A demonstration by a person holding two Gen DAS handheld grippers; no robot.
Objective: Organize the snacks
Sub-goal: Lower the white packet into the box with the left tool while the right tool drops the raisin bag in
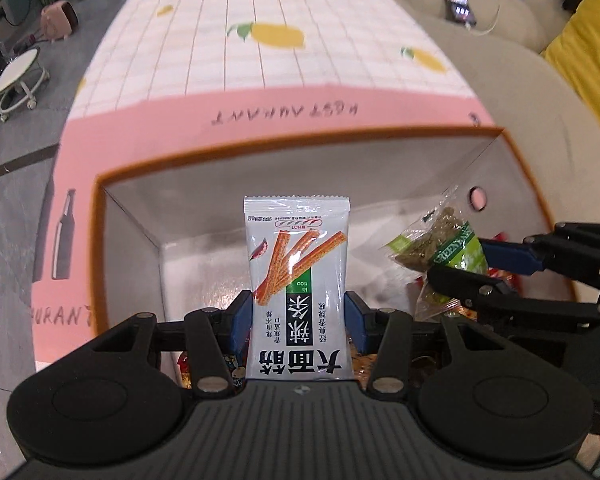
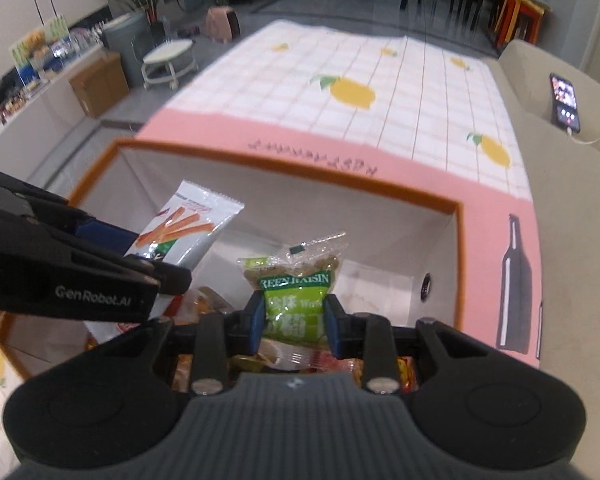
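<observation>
My left gripper (image 1: 298,322) is shut on a white spicy-strip snack packet (image 1: 298,272), held upright over the open pink box with an orange rim (image 1: 228,152). My right gripper (image 2: 292,322) is shut on a green raisin packet (image 2: 296,296), also held over the box (image 2: 284,164). Each gripper shows in the other view: the right one (image 1: 476,264) with the raisin packet (image 1: 444,244), the left one (image 2: 140,256) with the white packet (image 2: 188,228). Several other snack packets (image 2: 204,304) lie in the near part of the box.
The box stands on a lemon-print checked tablecloth (image 1: 260,48). A beige sofa (image 1: 540,92) with a phone (image 1: 456,0) and a yellow cushion (image 1: 584,36) lies to the right. A small round white stool (image 1: 18,76) stands on the grey floor at left.
</observation>
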